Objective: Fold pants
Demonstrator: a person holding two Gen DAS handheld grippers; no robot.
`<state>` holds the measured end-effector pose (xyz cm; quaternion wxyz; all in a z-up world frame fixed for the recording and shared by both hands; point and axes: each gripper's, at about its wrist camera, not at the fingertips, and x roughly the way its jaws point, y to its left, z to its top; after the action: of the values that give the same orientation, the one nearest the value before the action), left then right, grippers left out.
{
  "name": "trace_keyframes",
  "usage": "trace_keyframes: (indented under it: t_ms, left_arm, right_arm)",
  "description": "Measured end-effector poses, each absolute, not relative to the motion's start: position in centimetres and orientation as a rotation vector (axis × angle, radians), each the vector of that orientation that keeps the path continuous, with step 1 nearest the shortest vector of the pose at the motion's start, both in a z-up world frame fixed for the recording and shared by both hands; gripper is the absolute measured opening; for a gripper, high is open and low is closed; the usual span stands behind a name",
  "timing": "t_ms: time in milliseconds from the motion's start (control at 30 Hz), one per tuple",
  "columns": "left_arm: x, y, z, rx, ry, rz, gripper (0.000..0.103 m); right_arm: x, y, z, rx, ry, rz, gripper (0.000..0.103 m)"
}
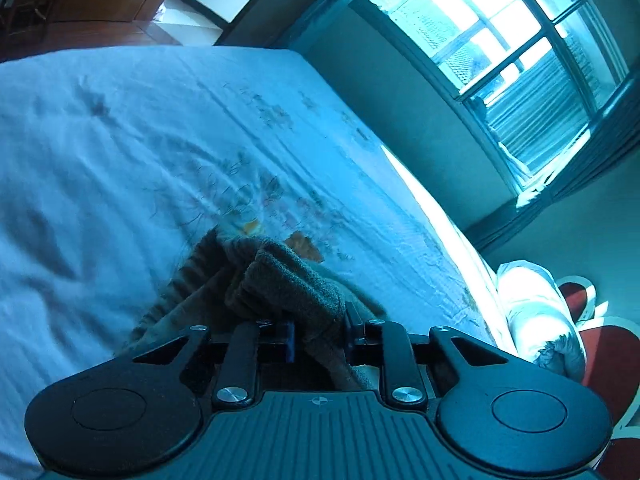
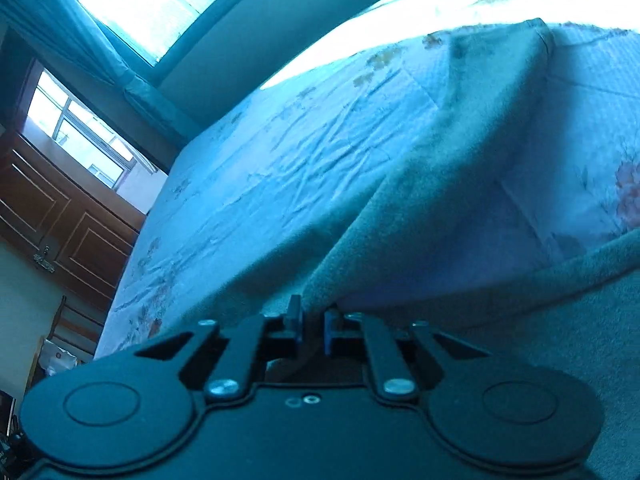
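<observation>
The pants (image 1: 280,280) are grey-brown fleece. In the left wrist view a bunched, ribbed end of them is clamped in my left gripper (image 1: 320,330), held above the bed (image 1: 120,160). In the right wrist view the pants (image 2: 460,168) stretch away as a long leg draped over the bed (image 2: 280,168), with more fabric at lower right. My right gripper (image 2: 312,326) is shut on an edge of this fabric. The fingertips of both grippers are partly hidden by cloth.
The bed has a pale flowered sheet. A wall with large windows (image 1: 500,52) runs along its far side. A white bundle (image 1: 536,312) and red slippers (image 1: 600,344) lie on the floor beside the bed. A brown wooden door (image 2: 60,216) stands past the bed's end.
</observation>
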<state>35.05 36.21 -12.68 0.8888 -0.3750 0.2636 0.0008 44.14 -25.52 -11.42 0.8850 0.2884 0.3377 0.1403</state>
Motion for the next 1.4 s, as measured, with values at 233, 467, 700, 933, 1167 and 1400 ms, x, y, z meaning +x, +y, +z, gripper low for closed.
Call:
trace_keyframes:
  t_ms: [233,467,700,933,1167,1400]
  left_arm:
    - [35.2,38.5,-11.5,-0.686,0.616,-0.174,0.022]
    - [33.1,38.9,-17.1,-0.634,0.789,-0.092,0.022]
    - [32.8,38.9,-14.2,-0.625,0.703,-0.149,0.022]
    - [33.0,39.6,-18.1,-0.638,0.802,-0.083,0.022]
    - [32.8,39.3,-16.3,-0.565,0.744,-0.088,0.022]
    - [32.6,38.4,-17.0,-0.541,0.766,-0.037,0.034]
  right_arm:
    - [35.4,-27.0,-9.1,0.473,0.580,0.400,0.000]
    - [33.2,-24.7,-16.0,0.399,0.792,0.363,0.000]
    - [32.3,-24.5,-12.4,0.372,0.710,0.383,0.000]
    - [33.0,-24.3,-16.8,0.401,0.826,0.354,0.000]
    - [33.0,-24.3,-15.3,0.394,0.794,0.377,0.001]
    - [33.3,-23.9,-16.3,0.379,0.848,0.356,0.009]
